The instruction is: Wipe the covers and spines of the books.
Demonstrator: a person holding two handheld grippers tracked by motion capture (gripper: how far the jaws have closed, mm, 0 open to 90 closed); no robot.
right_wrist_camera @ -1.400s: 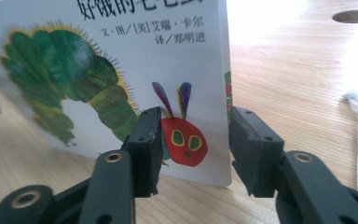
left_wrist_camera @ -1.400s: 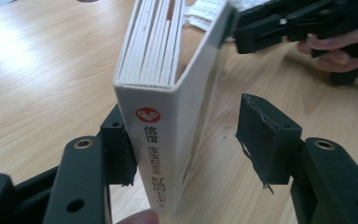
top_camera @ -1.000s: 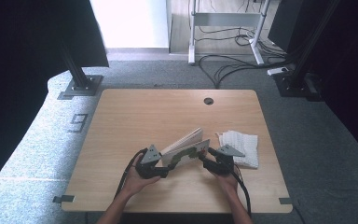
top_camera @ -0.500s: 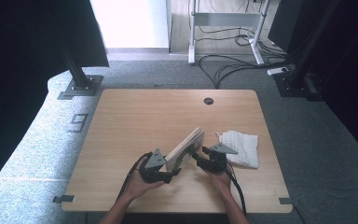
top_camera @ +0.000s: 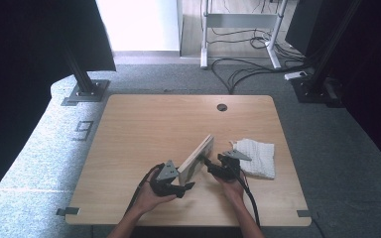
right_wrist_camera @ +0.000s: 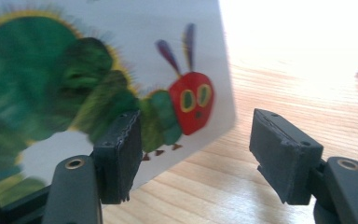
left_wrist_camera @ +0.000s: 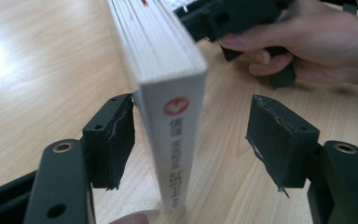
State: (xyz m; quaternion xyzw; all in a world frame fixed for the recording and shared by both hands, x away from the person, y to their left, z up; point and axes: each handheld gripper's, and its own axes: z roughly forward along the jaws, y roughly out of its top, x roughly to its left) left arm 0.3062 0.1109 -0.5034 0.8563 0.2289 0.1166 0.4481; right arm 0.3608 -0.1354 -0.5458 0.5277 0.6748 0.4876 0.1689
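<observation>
- The thick white board book with a green caterpillar cover (top_camera: 197, 158) stands on edge on the light wooden tabletop (top_camera: 144, 129), just left of the white knitted cloth (top_camera: 256, 156).
- The left gripper (left_wrist_camera: 191, 140) straddles the book's spine; its fingers have just been opening, one pad beside the cover, the other clear.
- The right gripper (right_wrist_camera: 196, 149) sits between book and cloth, its fingers just opening, gripping nothing.

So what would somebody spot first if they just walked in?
Probably the picture book standing on its edge near the front of the wooden table, with a green caterpillar on its cover. The left tool sits around its spine, jaws just opening, and a white cloth lies to the right.
</observation>
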